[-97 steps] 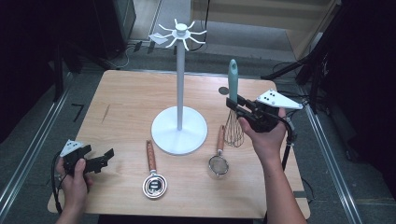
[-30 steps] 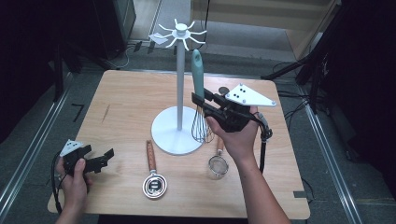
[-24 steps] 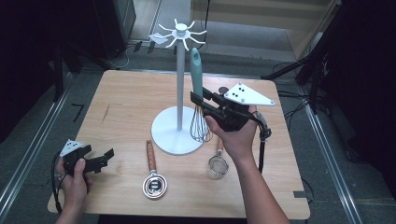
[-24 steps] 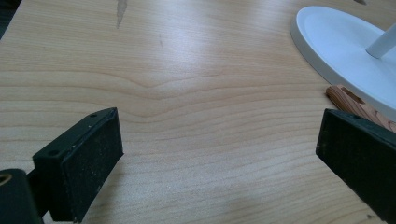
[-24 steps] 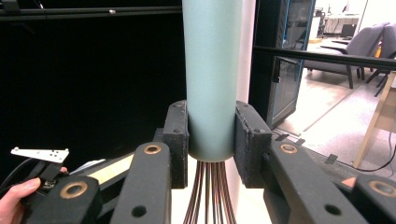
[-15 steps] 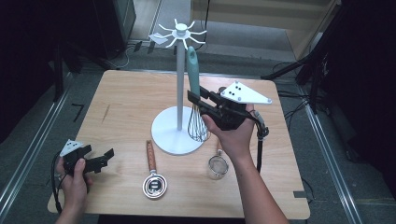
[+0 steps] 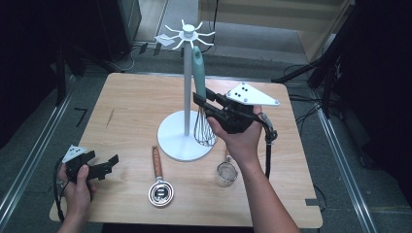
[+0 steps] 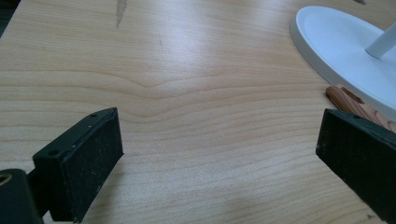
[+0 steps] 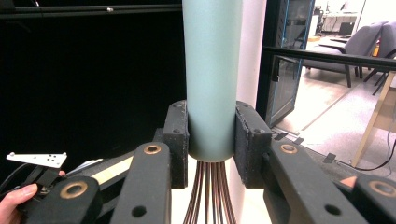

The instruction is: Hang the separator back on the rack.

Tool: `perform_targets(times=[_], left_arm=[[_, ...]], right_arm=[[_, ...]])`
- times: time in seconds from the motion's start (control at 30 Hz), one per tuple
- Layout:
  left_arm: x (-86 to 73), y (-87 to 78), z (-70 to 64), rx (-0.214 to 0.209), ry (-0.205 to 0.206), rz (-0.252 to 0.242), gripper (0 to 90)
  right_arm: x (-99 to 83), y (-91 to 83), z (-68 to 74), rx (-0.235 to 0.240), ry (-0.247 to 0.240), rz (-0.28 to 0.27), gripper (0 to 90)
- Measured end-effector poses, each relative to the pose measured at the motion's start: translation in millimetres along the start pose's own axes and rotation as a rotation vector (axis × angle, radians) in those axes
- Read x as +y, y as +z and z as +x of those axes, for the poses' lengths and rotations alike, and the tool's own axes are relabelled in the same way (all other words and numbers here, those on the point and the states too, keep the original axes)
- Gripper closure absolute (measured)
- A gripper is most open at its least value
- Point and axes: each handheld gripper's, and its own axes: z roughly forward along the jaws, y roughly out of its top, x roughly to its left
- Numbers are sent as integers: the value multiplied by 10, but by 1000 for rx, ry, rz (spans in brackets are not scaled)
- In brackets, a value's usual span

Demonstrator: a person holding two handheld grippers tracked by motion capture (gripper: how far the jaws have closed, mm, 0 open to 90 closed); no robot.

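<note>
Now your left tool (image 7: pixel 104 166) rests on the worktop (image 7: pixel 131 111) near its front left corner with jaws wide apart, while your right tool (image 7: pixel 203 100) clamps the whisk (image 7: pixel 200 92) by its teal handle, upright, right beside the white stand's (image 7: pixel 186 92) pole.

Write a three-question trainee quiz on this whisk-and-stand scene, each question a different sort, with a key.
1. True or false: the right gripper is shut on the whisk.
2. The left gripper is: A) open over bare table, B) holding the strainer, C) touching the stand.
3. Fill in: the whisk's wires hang over the white stand's round ____.

Key: 1 true. 2 A. 3 base.
</note>
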Motion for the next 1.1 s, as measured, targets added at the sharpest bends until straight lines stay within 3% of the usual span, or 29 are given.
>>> perform_targets(times=[0.83, 1.1], left_arm=[[0, 0, 0, -1, -1, 0, 6], [0, 0, -1, -1, -1, 0, 6]], right_arm=[[-9, 121, -14, -25, 3, 11, 706], [-18, 145, -40, 0, 28, 4, 690]])
